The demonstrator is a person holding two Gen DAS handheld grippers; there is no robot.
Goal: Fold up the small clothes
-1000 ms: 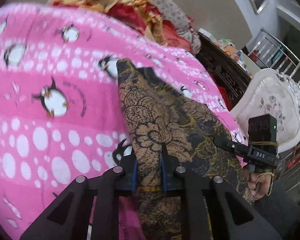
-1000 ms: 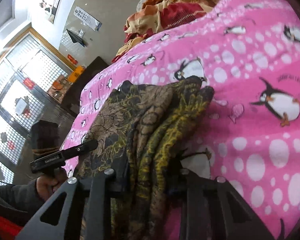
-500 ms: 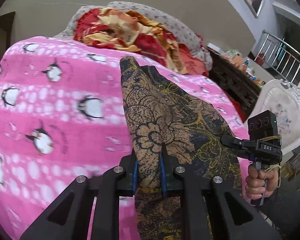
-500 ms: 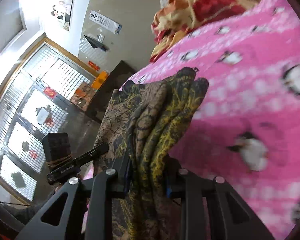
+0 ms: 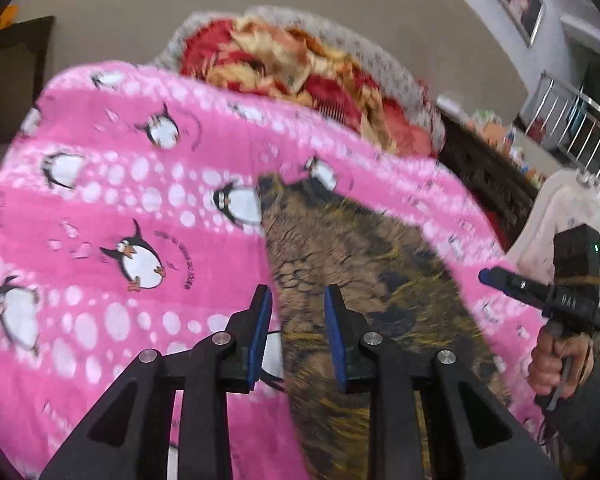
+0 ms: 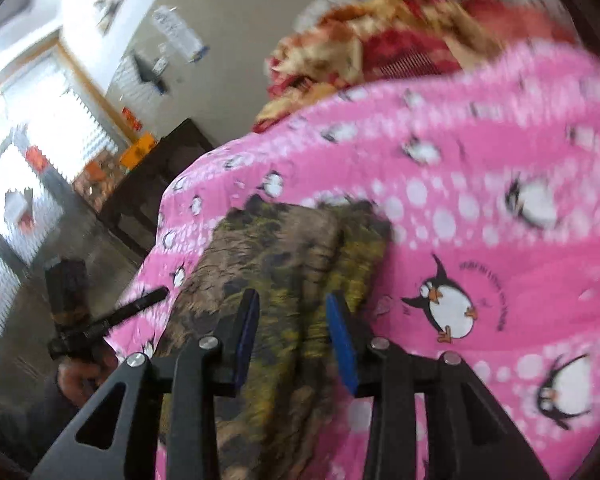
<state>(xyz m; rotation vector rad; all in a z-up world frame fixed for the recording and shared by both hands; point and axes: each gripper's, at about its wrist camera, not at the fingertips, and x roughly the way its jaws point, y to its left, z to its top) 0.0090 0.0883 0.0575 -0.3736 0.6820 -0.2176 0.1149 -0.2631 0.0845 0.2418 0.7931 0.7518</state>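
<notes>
A small brown and black garment with a gold flower print (image 5: pixel 352 264) lies flat on the pink penguin blanket (image 5: pixel 100 184). My left gripper (image 5: pixel 298 300) is open just above the garment's near left edge. My right gripper (image 6: pixel 292 306) is open over the garment (image 6: pixel 284 248) at its other side, where the cloth lies in folds. The right gripper also shows in the left wrist view (image 5: pixel 540 292) at the blanket's right edge, and the left gripper shows in the right wrist view (image 6: pixel 112 316) at the left edge.
A red and yellow bundle of bedding (image 5: pixel 300 68) lies at the far end of the blanket. Dark wooden furniture (image 5: pixel 484 168) and a white chair (image 5: pixel 560 216) stand to the right. A dark cabinet (image 6: pixel 156 184) and bright windows are on the other side.
Both grippers were shut on the garment and held it up. They have lowered it onto the blanket, opened and let it go.
</notes>
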